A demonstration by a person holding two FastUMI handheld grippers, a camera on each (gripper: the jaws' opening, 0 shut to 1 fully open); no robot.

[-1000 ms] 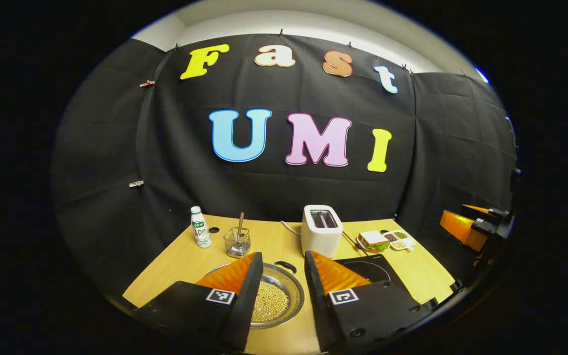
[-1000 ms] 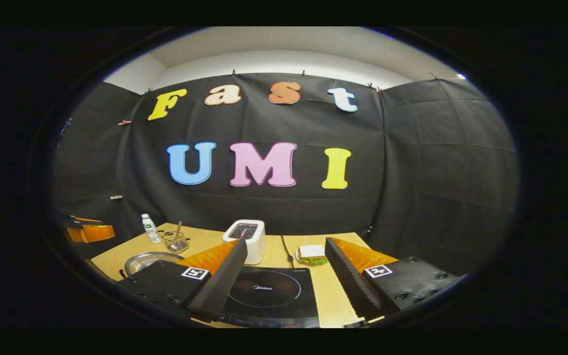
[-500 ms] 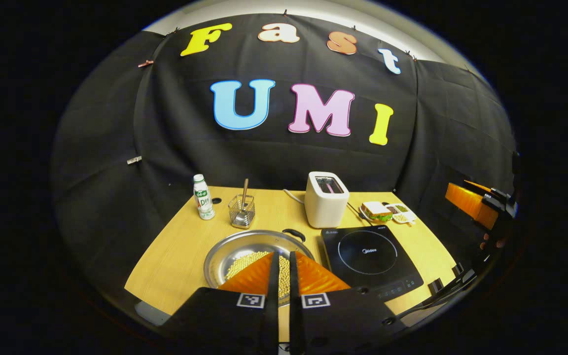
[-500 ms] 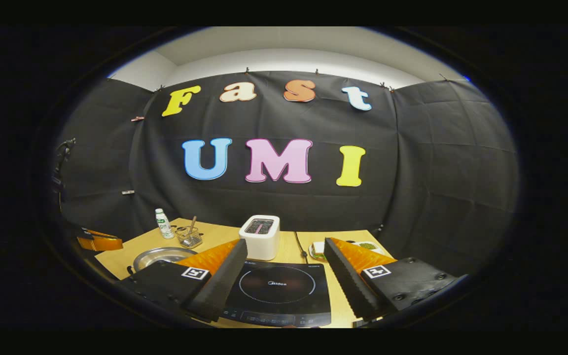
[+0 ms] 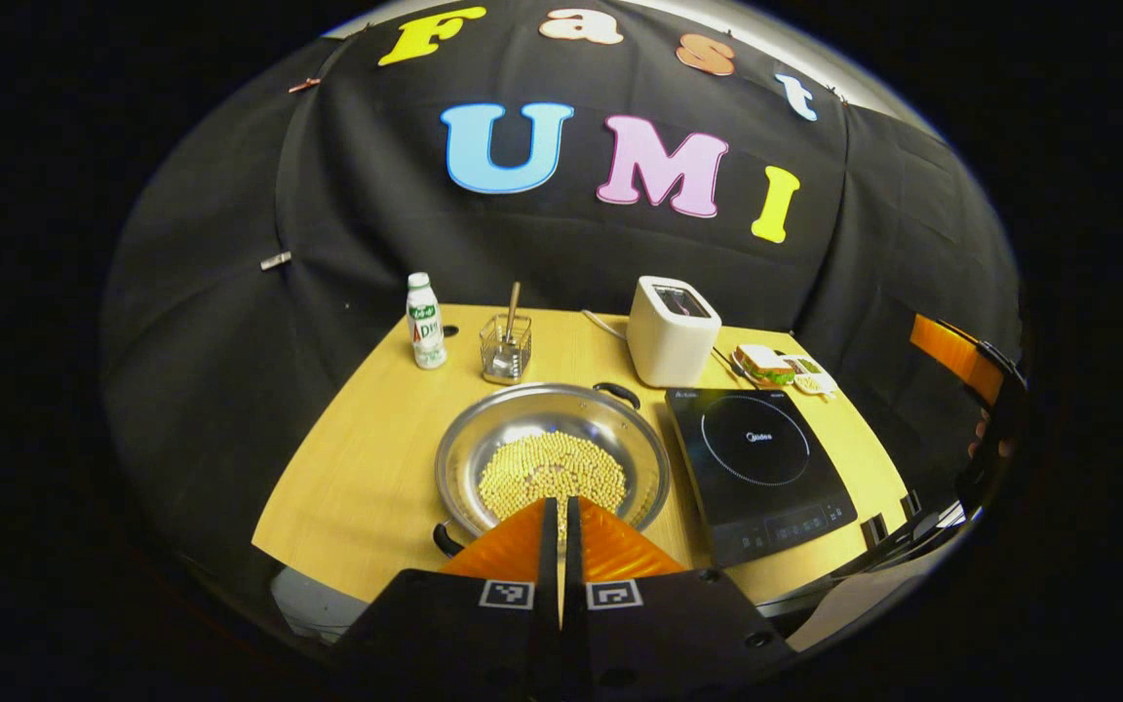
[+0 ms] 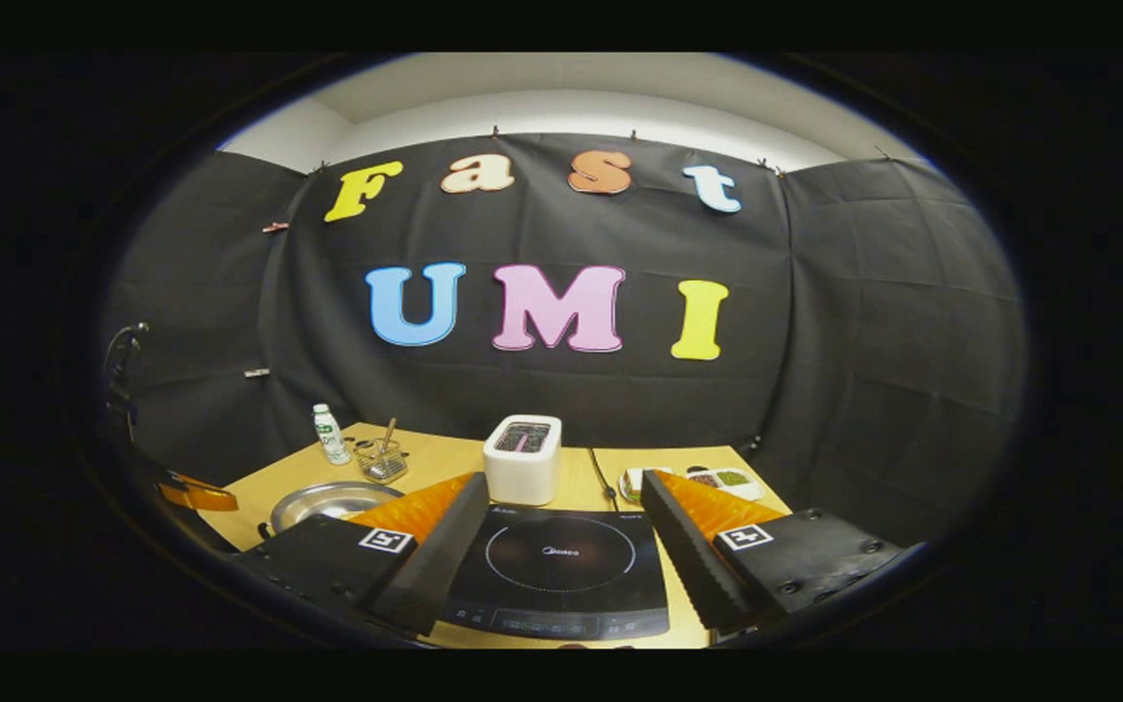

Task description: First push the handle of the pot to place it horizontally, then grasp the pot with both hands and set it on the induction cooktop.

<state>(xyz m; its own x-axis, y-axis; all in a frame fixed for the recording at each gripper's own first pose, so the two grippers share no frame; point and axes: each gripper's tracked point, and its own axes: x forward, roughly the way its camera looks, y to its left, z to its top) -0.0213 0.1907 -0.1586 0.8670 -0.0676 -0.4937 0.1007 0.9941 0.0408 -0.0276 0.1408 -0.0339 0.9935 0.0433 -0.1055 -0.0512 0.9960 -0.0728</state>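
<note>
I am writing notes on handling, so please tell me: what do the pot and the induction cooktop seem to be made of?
Pot: probably stainless steel, a shiny silver wall that reflects light; dark loop handles, perhaps plastic. Induction cooktop: a glossy black flat top, likely glass or ceramic, with a thin printed ring.

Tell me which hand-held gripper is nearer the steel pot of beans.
Left. The left hand-held gripper hovers at the round steel pot's near rim; the right hand-held gripper sits over the black induction cooktop.

A small bottle (image 5: pixel 424 332) stands at the upper left of the bench (image 5: pixel 367 468), a wire basket (image 5: pixel 505 348) just right of it, then a white toaster (image 5: pixel 671 331) and a sandwich (image 5: pixel 766 364) farther right.
</note>
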